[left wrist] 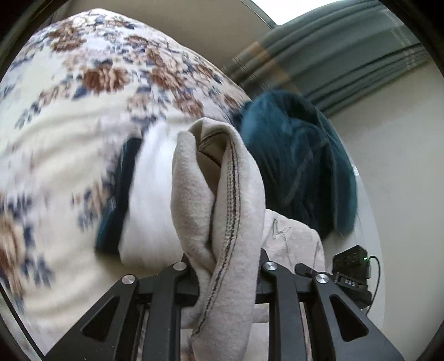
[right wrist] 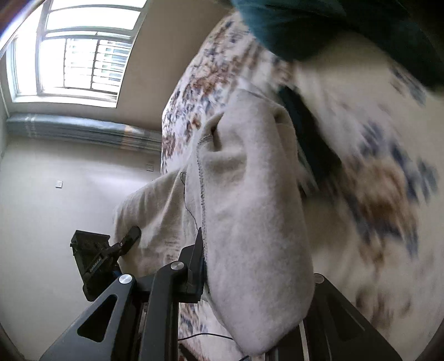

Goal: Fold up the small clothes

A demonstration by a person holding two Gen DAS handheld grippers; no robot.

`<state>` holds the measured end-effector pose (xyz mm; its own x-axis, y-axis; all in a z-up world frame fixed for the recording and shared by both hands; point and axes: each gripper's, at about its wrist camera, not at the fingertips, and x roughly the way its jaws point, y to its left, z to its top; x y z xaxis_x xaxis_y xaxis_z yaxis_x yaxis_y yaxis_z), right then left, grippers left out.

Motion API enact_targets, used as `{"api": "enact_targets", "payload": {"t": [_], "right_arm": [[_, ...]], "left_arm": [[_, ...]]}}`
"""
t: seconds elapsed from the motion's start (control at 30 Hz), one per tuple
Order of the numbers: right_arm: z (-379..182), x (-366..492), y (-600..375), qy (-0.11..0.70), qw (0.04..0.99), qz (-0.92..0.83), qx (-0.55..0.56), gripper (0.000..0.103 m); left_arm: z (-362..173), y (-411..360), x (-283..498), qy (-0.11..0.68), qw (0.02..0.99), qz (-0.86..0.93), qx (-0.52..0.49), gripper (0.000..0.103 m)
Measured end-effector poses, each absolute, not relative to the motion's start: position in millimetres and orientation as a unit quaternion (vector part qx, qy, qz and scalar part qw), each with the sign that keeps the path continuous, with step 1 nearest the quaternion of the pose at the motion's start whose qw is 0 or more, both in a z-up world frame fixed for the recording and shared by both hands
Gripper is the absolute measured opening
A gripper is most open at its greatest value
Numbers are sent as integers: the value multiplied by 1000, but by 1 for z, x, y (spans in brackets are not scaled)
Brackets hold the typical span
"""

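A small beige fleece garment (left wrist: 222, 200) with a dark stitched seam hangs bunched between the fingers of my left gripper (left wrist: 226, 280), which is shut on it. In the right wrist view the same beige garment (right wrist: 249, 222) drapes over my right gripper (right wrist: 249, 277), which is shut on it; its right finger is hidden under the cloth. Both grippers hold the garment lifted above a floral bedspread (left wrist: 83, 97). The other gripper (left wrist: 352, 275) shows at the lower right of the left view, and at the lower left of the right view (right wrist: 105, 250).
A dark teal garment (left wrist: 294, 155) lies crumpled on the bedspread beyond the beige one, also at the top of the right view (right wrist: 305, 25). A folded white and teal piece (left wrist: 133, 194) lies left. A grey-green curtain (left wrist: 347, 55), window (right wrist: 77, 50) and pale walls surround the bed.
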<state>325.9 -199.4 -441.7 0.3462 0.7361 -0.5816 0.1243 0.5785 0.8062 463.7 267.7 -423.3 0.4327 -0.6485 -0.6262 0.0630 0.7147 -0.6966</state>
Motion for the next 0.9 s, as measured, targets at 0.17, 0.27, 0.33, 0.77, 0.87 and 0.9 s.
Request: {"api": "enact_targets", "payload": {"t": [0.17,0.27,0.33,0.77,0.87,0.9], "right_arm": [[-457,433,-167,546,719,212,375,20],[-475,469,-151,560,717,201,362,20],[-488,485,-144,575,714,189,352,20],[-437,471,-136,585,806,-20,89,102],[-422,444,-113,564,823,-70,-7,102],[-419,436,-106,561,824,-75,-19,102]], "left_arm": [[-461,278,530,506,788,-201,-286,18],[-491,282,551,543,774,-178,-273,21],[-502,288,559,559,760,-171,-284,23],[-440,247,509,528,848,-18,-44,101],[-429,229,486,518,855,16,-4,101],[-426,224,481,519,855,23,4,101]]}}
